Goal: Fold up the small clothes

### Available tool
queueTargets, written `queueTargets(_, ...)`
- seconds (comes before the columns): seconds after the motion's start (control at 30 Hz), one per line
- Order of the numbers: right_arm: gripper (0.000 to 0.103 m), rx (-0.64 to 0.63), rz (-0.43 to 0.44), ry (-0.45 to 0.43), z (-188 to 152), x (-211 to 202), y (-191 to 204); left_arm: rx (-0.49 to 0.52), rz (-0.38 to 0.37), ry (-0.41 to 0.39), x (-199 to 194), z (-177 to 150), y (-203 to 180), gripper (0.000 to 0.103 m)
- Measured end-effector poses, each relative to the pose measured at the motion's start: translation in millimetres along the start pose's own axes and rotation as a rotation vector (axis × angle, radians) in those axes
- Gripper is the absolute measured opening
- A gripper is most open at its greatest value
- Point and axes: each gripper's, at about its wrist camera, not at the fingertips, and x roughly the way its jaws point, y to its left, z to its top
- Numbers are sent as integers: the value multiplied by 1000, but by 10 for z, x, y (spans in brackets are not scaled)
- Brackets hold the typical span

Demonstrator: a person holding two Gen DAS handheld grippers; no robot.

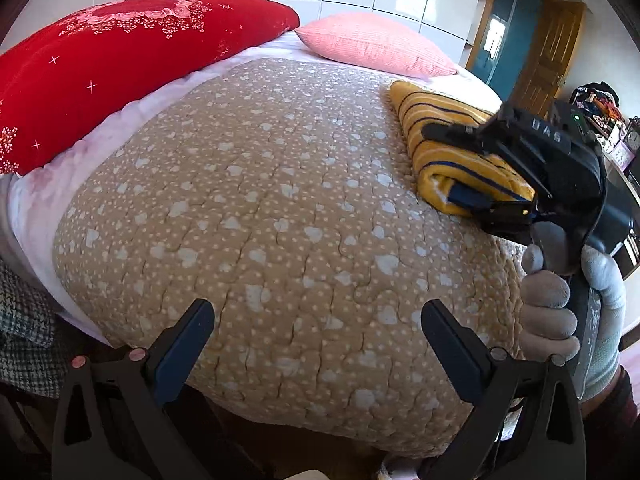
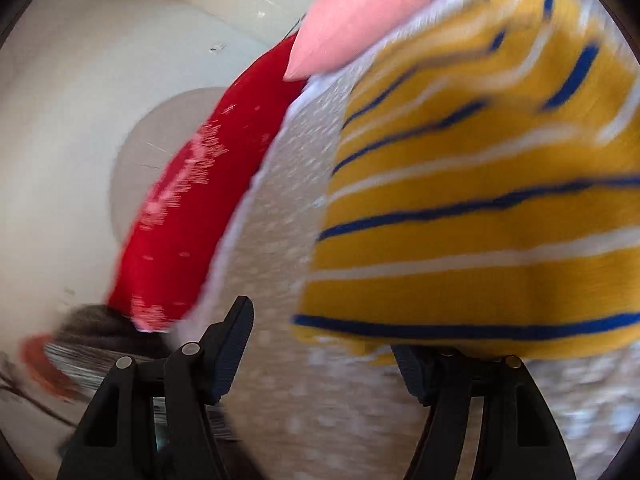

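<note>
A folded yellow garment [image 1: 448, 160] with blue and white stripes lies on the beige spotted quilt [image 1: 260, 200] at the right side of the bed. My right gripper [image 1: 440, 164], held by a gloved hand [image 1: 548, 304], reaches over the garment with its jaws spread wide. One finger lies across the top and the other sits at the near fold. In the blurred right wrist view the garment [image 2: 480, 220] covers the right fingertip, while the left finger [image 2: 236, 344] stands free of it. My left gripper [image 1: 318, 308] hangs open over the quilt's near part, holding nothing.
A red flowered pillow [image 1: 132, 68] and a pink pillow [image 1: 372, 42] lie at the head of the bed. A checked cloth [image 1: 24, 332] sits at the near left edge. A wooden door [image 1: 548, 52] and cluttered shelves [image 1: 604, 120] stand to the right.
</note>
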Motion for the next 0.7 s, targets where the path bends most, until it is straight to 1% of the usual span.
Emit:
queueTargets(0.03, 80, 13, 36, 10, 2, 23, -6, 2, -2, 4, 14, 1, 1, 103)
queueTargets(0.07, 81, 21, 53, 12, -35, 33, 13, 5, -4, 10, 25, -1, -11, 103)
queueTargets(0.13, 81, 39, 69, 15, -56, 4, 25, 12, -5, 15, 21, -11, -26, 103)
queueTargets(0.23, 81, 38, 83, 18, -114, -179, 95, 23, -4, 12, -1, -18, -62, 103)
queueTargets(0.3, 81, -2, 87, -8, -194, -419, 199, 28, -3, 11, 2, -17, -81, 103)
queueTargets(0.37, 81, -52, 89, -63, -224, -671, 332, 34, -4, 19, 13, -26, -121, 103)
queueTargets(0.43, 81, -86, 60, -131, -175, -859, 400, 46, -5, 27, 16, -42, -172, 103)
queueTargets(0.5, 81, -82, 29, -157, -99, -923, 331, 61, -7, 27, -15, -59, -218, 103)
queueTargets(0.53, 81, -58, 8, -163, -49, -932, 228, 69, -4, 22, -39, -63, -233, 103)
queueTargets(0.6, 81, 21, -111, -186, 28, -926, -66, 80, 7, 6, -94, -63, -254, 103)
queueTargets(0.63, 76, 53, -207, -202, 40, -944, -228, 84, 12, 1, -109, -62, -260, 103)
queueTargets(0.67, 69, 72, -240, -213, 30, -982, -336, 88, 18, -1, -111, -63, -268, 103)
queueTargets(0.7, 54, 93, -233, -219, 13, -1028, -417, 92, 21, 2, -101, -62, -275, 103)
